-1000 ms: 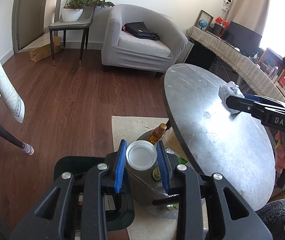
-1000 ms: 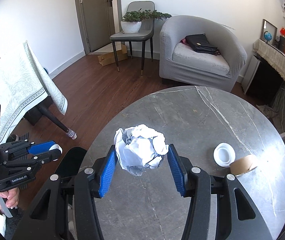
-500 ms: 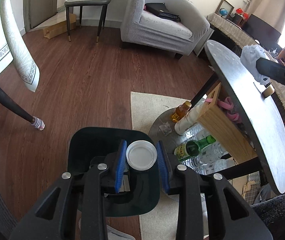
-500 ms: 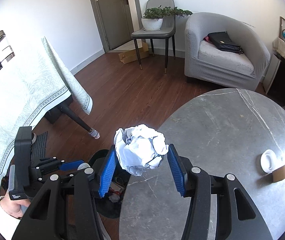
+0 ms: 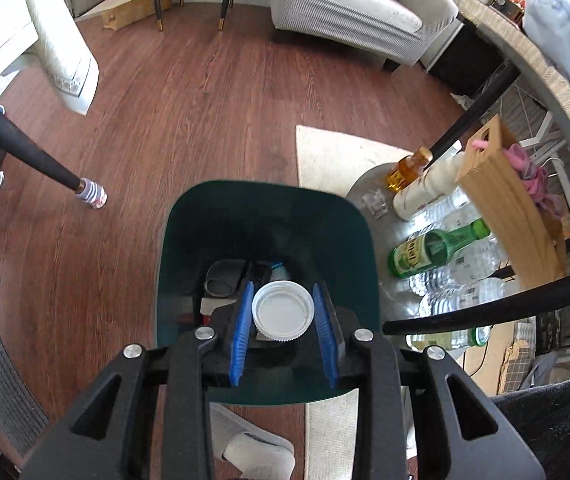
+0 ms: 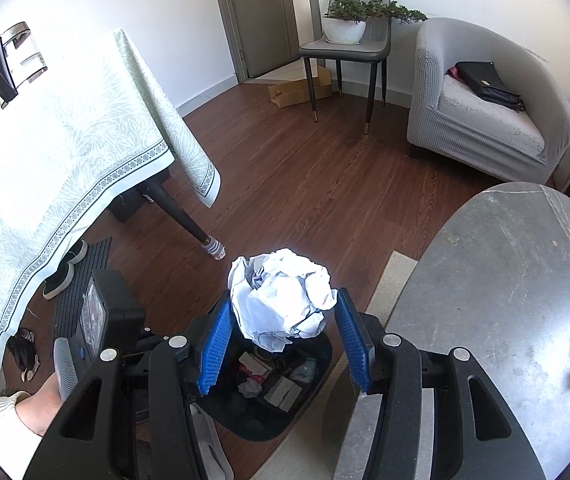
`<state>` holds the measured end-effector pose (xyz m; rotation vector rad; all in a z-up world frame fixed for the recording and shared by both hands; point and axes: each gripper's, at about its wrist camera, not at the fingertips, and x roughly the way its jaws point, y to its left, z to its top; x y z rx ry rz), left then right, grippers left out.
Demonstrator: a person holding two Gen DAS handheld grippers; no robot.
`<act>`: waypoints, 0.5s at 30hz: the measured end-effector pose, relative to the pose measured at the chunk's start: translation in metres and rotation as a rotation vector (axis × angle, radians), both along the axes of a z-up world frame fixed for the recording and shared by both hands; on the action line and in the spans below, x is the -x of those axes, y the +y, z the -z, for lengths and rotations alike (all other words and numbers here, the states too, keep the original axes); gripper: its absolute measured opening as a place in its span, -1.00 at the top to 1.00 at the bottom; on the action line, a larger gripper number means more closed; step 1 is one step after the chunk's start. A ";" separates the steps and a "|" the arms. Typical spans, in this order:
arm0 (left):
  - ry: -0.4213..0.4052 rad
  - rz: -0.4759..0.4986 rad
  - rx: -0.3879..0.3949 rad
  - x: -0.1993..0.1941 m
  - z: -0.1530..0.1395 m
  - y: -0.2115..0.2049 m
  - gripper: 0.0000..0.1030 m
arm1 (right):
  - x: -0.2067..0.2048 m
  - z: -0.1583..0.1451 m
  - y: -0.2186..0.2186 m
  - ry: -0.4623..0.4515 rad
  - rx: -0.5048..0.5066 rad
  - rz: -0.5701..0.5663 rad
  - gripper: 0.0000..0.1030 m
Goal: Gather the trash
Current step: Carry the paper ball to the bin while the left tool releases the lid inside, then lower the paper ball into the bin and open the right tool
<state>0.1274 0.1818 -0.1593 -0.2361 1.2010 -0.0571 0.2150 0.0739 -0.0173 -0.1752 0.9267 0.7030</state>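
While my left gripper [image 5: 283,314] points down into the dark green bin [image 5: 189,240], its blue pads clamp a white lid [image 5: 283,312] over the bin's near side, above scraps lying on the bin's bottom, with bottles [image 5: 437,248] on the shelf under the table just right of the bin. From my right wrist, the right gripper [image 6: 283,326] squeezes a paper ball [image 6: 281,300] between its pads, hanging over the bin [image 6: 285,424] beside the round tabletop's [image 6: 505,280] left edge.
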 end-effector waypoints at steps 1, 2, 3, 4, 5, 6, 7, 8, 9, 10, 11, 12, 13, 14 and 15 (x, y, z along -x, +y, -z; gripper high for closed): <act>0.013 0.000 -0.006 0.001 0.004 0.001 0.36 | 0.001 0.002 0.002 0.005 0.005 -0.005 -0.01; 0.028 0.000 -0.012 0.001 0.008 0.002 0.36 | 0.002 0.004 0.006 0.009 0.010 -0.010 -0.01; 0.044 0.003 -0.017 0.002 0.012 0.002 0.36 | 0.002 0.006 0.009 0.013 0.015 -0.014 -0.01; 0.056 0.007 -0.020 0.003 0.016 0.003 0.37 | 0.003 0.008 0.011 0.016 0.020 -0.018 -0.01; 0.067 0.011 -0.021 0.003 0.020 0.004 0.29 | 0.003 0.010 0.014 0.019 0.026 -0.022 -0.01; 0.077 0.016 -0.018 0.004 0.023 0.004 0.24 | 0.003 0.011 0.016 0.023 0.031 -0.025 -0.01; 0.080 0.022 -0.020 0.005 0.025 0.005 0.23 | 0.003 0.013 0.019 0.028 0.036 -0.027 -0.01; 0.081 0.024 -0.030 0.006 0.025 0.005 0.22 | 0.003 0.015 0.022 0.031 0.041 -0.029 -0.01; 0.081 0.025 -0.035 0.007 0.027 0.007 0.22 | 0.004 0.018 0.025 0.034 0.046 -0.030 -0.01; 0.080 0.024 -0.036 0.008 0.026 0.008 0.22 | 0.003 0.019 0.027 0.037 0.049 -0.032 -0.01; 0.077 0.022 -0.036 0.009 0.026 0.009 0.22 | 0.003 0.021 0.030 0.040 0.053 -0.034 -0.01; 0.071 0.017 -0.037 0.011 0.025 0.012 0.22 | 0.003 0.023 0.032 0.043 0.057 -0.037 -0.01; 0.065 0.012 -0.037 0.012 0.023 0.015 0.21 | 0.003 0.025 0.035 0.047 0.061 -0.039 -0.01; 0.062 0.009 -0.038 0.013 0.022 0.018 0.21 | 0.003 0.027 0.035 0.050 0.067 -0.043 -0.01; 0.058 0.004 -0.041 0.015 0.020 0.022 0.21 | 0.004 0.030 0.038 0.052 0.075 -0.047 -0.01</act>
